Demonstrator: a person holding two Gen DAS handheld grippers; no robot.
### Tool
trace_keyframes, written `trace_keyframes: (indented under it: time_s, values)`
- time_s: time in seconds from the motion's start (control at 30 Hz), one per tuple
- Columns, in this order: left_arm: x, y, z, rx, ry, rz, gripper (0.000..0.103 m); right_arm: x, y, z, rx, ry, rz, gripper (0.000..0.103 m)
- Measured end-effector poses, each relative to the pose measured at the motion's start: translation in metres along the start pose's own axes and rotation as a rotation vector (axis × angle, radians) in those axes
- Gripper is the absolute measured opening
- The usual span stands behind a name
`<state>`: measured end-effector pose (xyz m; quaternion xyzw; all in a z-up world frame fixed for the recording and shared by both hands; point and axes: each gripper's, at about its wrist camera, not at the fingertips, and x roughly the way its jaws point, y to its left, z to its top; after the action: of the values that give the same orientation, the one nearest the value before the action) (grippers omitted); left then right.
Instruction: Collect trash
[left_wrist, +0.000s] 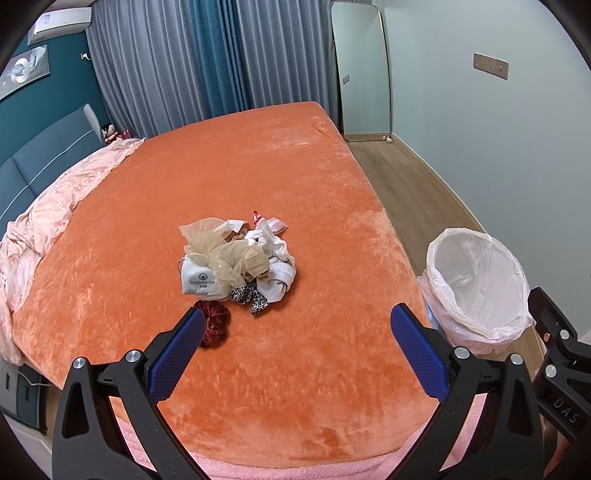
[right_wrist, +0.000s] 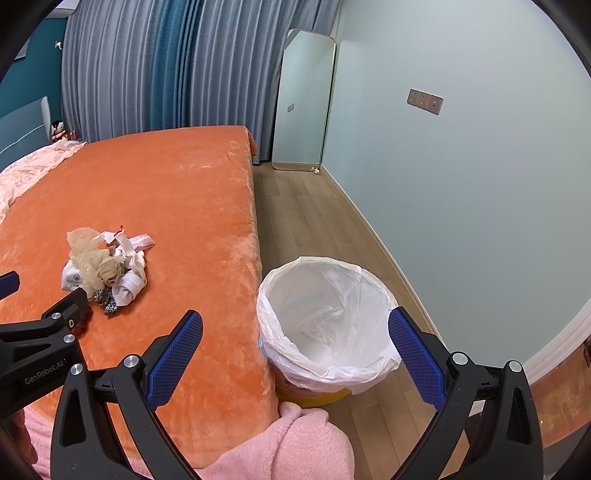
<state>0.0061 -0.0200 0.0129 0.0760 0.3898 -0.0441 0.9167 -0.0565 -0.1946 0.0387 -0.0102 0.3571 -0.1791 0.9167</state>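
Both tools, left (left_wrist: 297, 325) and right (right_wrist: 295, 332), hover spread and empty, the trash pile (left_wrist: 238, 260) heaped mid-bed (left_wrist: 258, 166) within reach of the lined bin (right_wrist: 327, 325) waiting at the bed's right edge.

The bed (left_wrist: 229, 177) wears a plush orange cover with a soft, slightly shiny nap. The trash pile (left_wrist: 236, 258) mixes sheer beige netting, white cloth and paper, a leopard-print fabric piece and a dark red velvet scrunchie (left_wrist: 214, 325). The bin (right_wrist: 325, 325) is lined with thin, crinkled, translucent white plastic. The floor (right_wrist: 303, 221) is matt pale wood. Both grippers' jaws carry blue textured pads on matt black plastic with metal rivets.
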Motion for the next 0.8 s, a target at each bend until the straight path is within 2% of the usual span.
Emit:
trace_keyframes:
  time_s: [0.8]
  values:
    - [0.0000, 0.0002, -0.0024, -0.007, 0.003, -0.003, 0.096, 0.0016, 0.0029, -0.0057, 0.001, -0.004, -0.008, 0.096]
